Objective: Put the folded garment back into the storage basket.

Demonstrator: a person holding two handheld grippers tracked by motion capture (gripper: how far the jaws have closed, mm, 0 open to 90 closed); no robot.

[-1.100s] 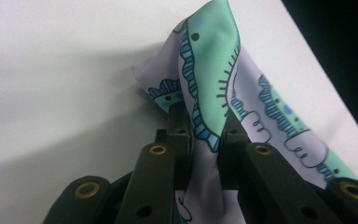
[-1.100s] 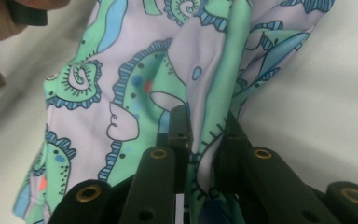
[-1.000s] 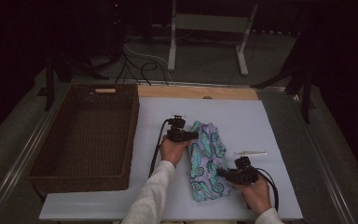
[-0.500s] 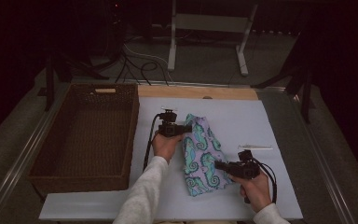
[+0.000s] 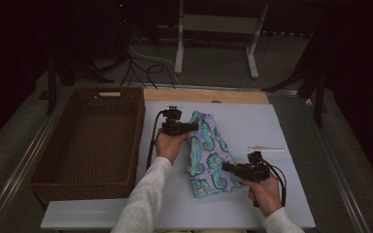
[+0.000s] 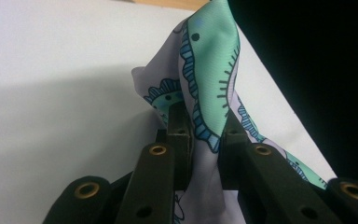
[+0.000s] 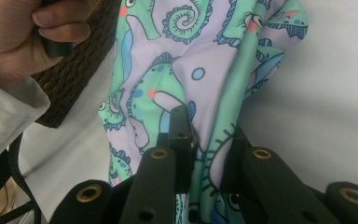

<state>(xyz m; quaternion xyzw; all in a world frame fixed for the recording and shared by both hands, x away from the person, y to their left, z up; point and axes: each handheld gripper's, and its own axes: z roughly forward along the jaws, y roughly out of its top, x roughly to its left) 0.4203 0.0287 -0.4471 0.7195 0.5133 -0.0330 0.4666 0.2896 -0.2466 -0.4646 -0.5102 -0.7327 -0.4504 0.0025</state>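
While your right gripper (image 5: 226, 166) pinches the near edge of the seahorse-print lilac-and-green cloth (image 5: 209, 155) and your left gripper (image 5: 193, 127) clamps its far edge, it hangs partly lifted over the white table (image 5: 281, 194); brown wicker basket (image 5: 53, 145) beside it, transfer not yet done

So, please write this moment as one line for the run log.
left gripper: shut on seahorse cloth | right gripper: shut on seahorse cloth | wicker basket: left of cloth

High view looks down; claw views close — all share the cloth (image 5: 209, 155).
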